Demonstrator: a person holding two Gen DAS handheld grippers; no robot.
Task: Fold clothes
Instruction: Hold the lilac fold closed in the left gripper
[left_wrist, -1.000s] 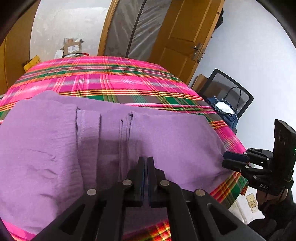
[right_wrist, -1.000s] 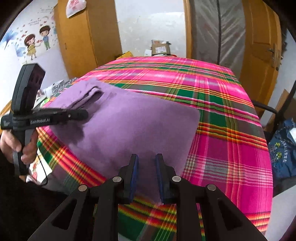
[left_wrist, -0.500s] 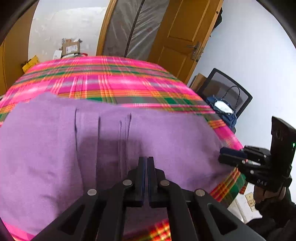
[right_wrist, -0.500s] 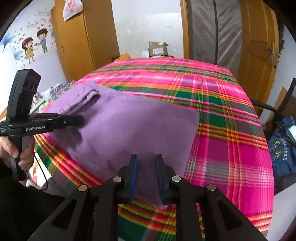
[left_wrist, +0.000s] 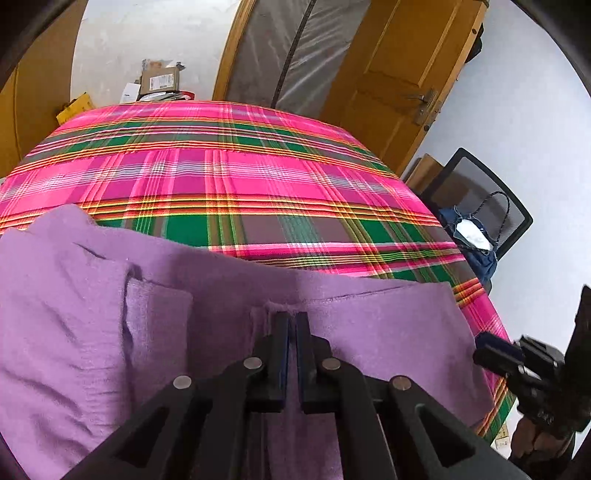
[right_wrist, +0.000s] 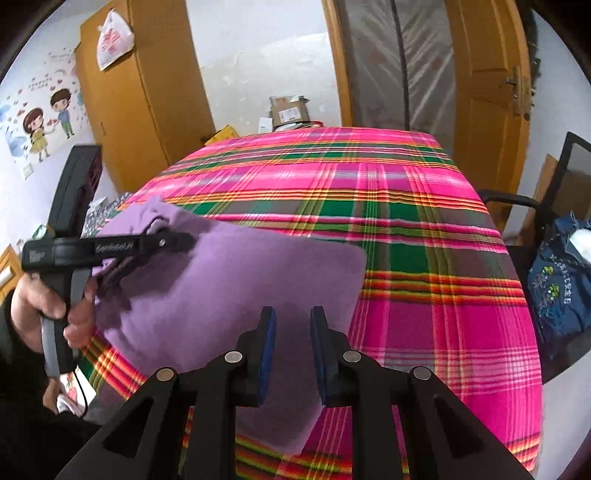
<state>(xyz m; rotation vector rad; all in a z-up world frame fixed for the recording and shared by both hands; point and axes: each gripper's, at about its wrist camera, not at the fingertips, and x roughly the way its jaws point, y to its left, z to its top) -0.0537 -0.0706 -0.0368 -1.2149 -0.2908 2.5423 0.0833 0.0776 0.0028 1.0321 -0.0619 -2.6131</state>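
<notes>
A purple garment (left_wrist: 369, 325) lies spread on the near part of the plaid-covered table (left_wrist: 229, 184). My left gripper (left_wrist: 291, 317) is shut, with a small ridge of the purple cloth pinched at its tips. In the right wrist view the left gripper (right_wrist: 184, 240), held in a hand (right_wrist: 40, 306), sits over the purple garment (right_wrist: 258, 277) at its left side, where the cloth is bunched and raised. My right gripper (right_wrist: 292, 317) is open above the garment's near edge, with nothing gripped. The left wrist view shows the right gripper (left_wrist: 491, 349) just off the garment's right corner.
A black chair (left_wrist: 480, 195) with a blue bag (right_wrist: 557, 280) stands at the table's right side. A wooden door (right_wrist: 491, 81) and a plastic-covered opening are behind the table. A wooden cabinet (right_wrist: 140, 92) is at the back left. A cardboard box (left_wrist: 160, 77) lies beyond the far edge.
The left gripper has pushed forward over the garment with pinched cloth, and the left part has bunched up. The right gripper has stayed open near the right edge.
</notes>
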